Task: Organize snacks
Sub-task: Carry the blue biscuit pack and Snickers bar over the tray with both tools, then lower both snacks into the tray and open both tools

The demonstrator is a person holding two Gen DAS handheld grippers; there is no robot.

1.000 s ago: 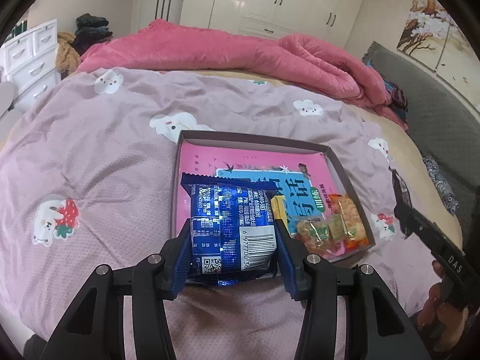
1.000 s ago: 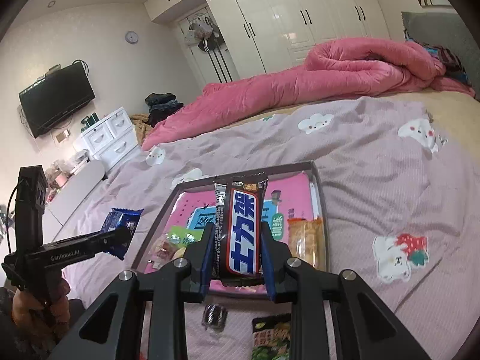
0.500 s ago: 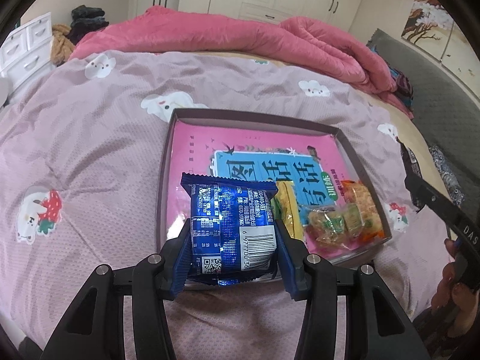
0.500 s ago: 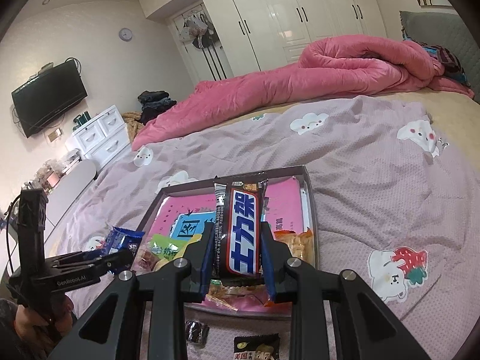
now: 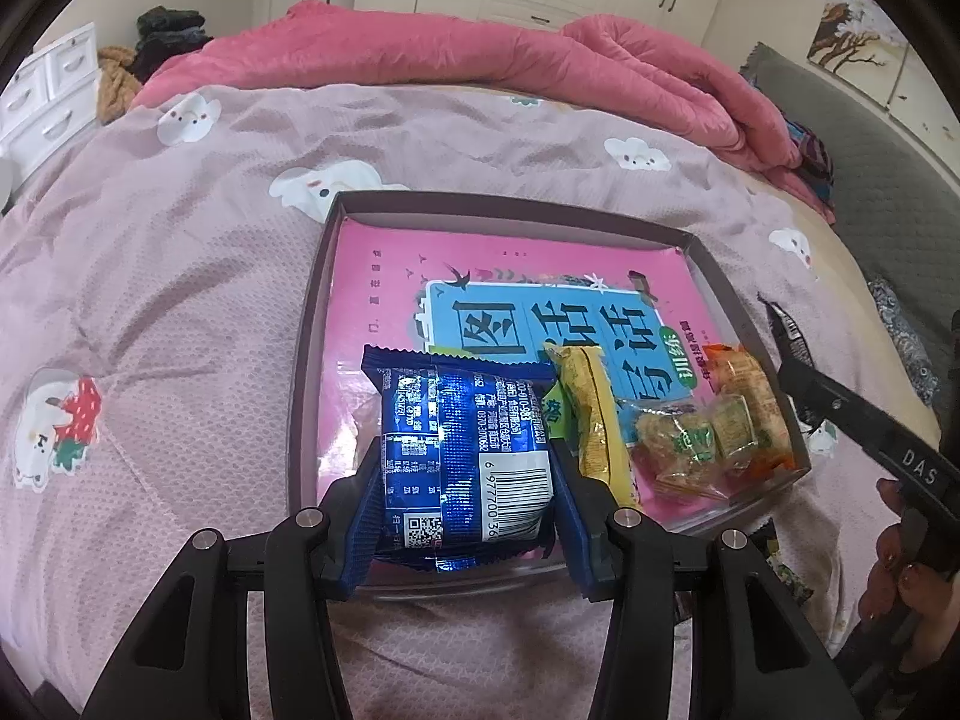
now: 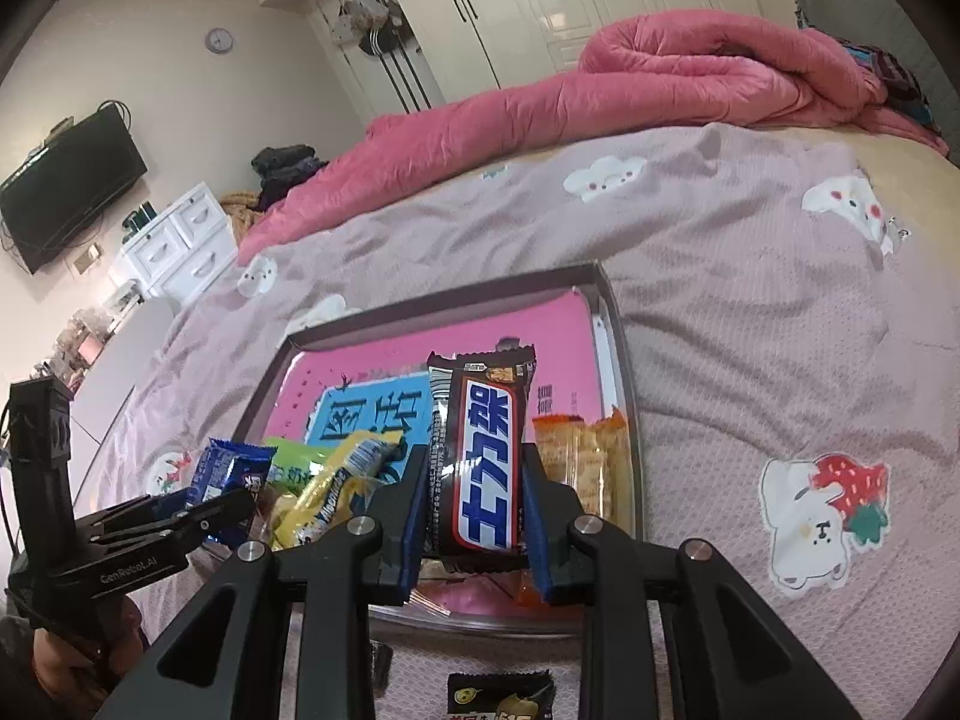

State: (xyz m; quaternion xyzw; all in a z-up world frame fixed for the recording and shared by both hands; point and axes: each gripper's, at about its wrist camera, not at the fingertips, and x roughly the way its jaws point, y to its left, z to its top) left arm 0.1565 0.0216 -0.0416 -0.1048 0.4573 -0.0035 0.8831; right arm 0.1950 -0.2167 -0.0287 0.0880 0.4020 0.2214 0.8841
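Observation:
A shallow box (image 5: 312,324) with a pink and blue printed floor lies on the bed; it also shows in the right wrist view (image 6: 612,330). My left gripper (image 5: 465,492) is shut on a blue snack packet (image 5: 465,450), held over the box's near left part. My right gripper (image 6: 474,510) is shut on a dark chocolate bar (image 6: 483,456), held over the box's near edge. A yellow packet (image 5: 591,420), an orange packet (image 5: 750,402) and small wrapped candies (image 5: 678,444) lie in the box.
A dark snack packet (image 6: 501,696) and a small dark wrapped piece (image 6: 381,666) lie on the purple bedsheet (image 5: 180,300) in front of the box. A pink duvet (image 5: 480,66) is heaped at the far side. White drawers (image 6: 180,246) stand beside the bed.
Both grippers have moved forward and lower over the box, each still holding its snack. The box now fills more of both views.

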